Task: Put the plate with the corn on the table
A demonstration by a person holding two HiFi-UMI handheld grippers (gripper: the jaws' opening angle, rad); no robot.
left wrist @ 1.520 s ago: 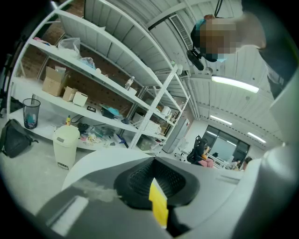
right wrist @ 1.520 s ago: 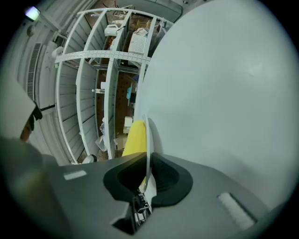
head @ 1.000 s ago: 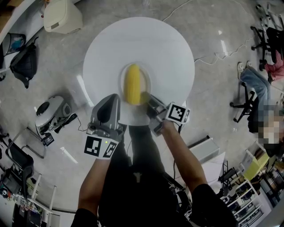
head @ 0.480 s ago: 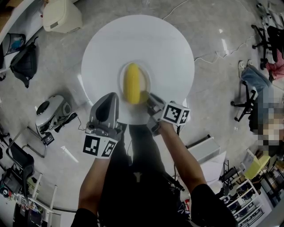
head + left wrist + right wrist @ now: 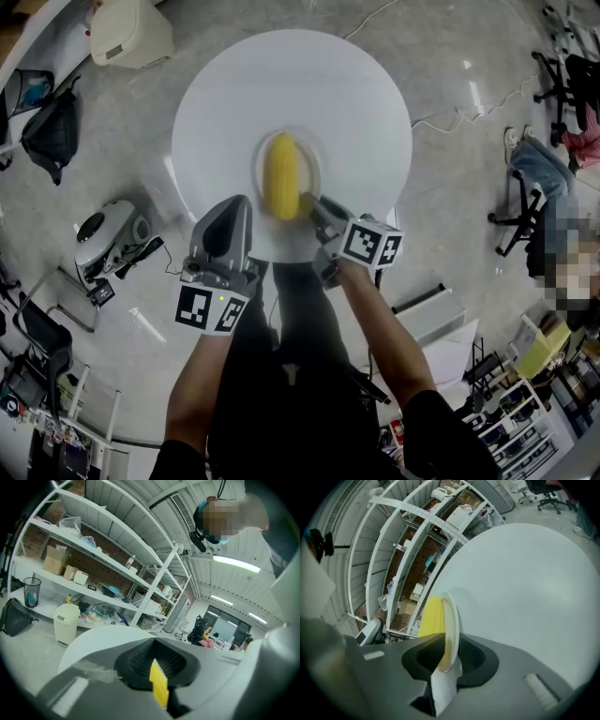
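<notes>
A white plate (image 5: 314,167) with a yellow corn cob (image 5: 280,175) lies flat on the round white table (image 5: 309,84), near its front edge. My right gripper (image 5: 311,204) is at the plate's near right rim. Its jaws are opening, with the rim (image 5: 451,620) still between them and a gap on each side. The corn (image 5: 431,616) shows just past the rim. My left gripper (image 5: 230,211) hovers at the table's front left edge, shut and empty, beside the plate. In the left gripper view the left gripper (image 5: 157,667) points up over the table (image 5: 93,639).
On the floor are a cream bin (image 5: 131,33) at the back left, a black bag (image 5: 52,127), and a small machine (image 5: 108,234) at the left. Office chairs (image 5: 520,211) and a seated person's legs (image 5: 539,173) are at the right. White shelving (image 5: 93,550) stands behind the table.
The plate and corn stay in the same place on the table. My right gripper has shifted slightly back along the rim. The left gripper has hardly moved.
</notes>
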